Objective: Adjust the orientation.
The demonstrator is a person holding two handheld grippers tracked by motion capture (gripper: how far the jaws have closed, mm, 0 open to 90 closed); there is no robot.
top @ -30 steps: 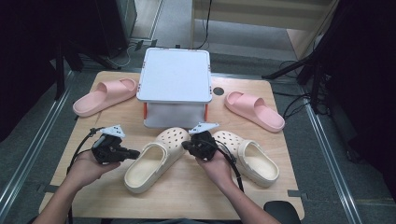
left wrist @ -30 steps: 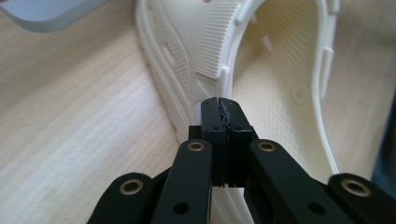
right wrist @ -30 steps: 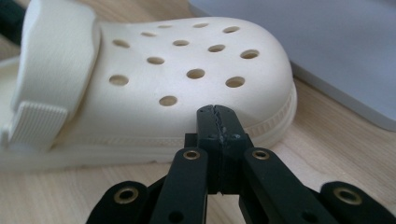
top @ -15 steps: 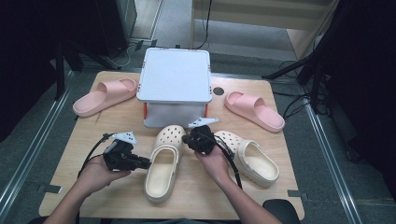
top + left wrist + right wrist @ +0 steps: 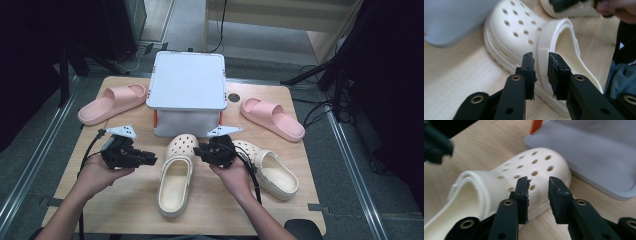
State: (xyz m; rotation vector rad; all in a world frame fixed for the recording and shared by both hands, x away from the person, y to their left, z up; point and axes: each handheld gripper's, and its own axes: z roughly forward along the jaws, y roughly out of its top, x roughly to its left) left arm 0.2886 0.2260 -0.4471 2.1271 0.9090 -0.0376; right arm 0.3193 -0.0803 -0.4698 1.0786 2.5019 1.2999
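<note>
A cream clog (image 5: pixel 176 175) lies on the wooden table (image 5: pixel 125 210), toe toward the grey-lidded box (image 5: pixel 189 82). My left gripper (image 5: pixel 152 159) hovers just left of it, jaws pointing at its side. In the left gripper view the jaws (image 5: pixel 541 72) have just been opening; a narrow gap shows, with the clog's strap (image 5: pixel 541 53) behind it and untouched. My right gripper (image 5: pixel 196 151) sits at the clog's right, near the toe. Its jaws (image 5: pixel 538 195) have just been opening too and stand apart above the holed toe (image 5: pixel 539 162). A second cream clog (image 5: pixel 270 170) lies to the right.
A pink slide (image 5: pixel 112 102) rests left of the box and another pink slide (image 5: pixel 272 117) right of it. The box stands at the table's far middle, close to the clog toes. Bare wood shows along the front left of the table.
The left clog has swung from a diagonal to point straight at the box. Both grippers, shut on it a second ago, have let go and lifted slightly off it.
</note>
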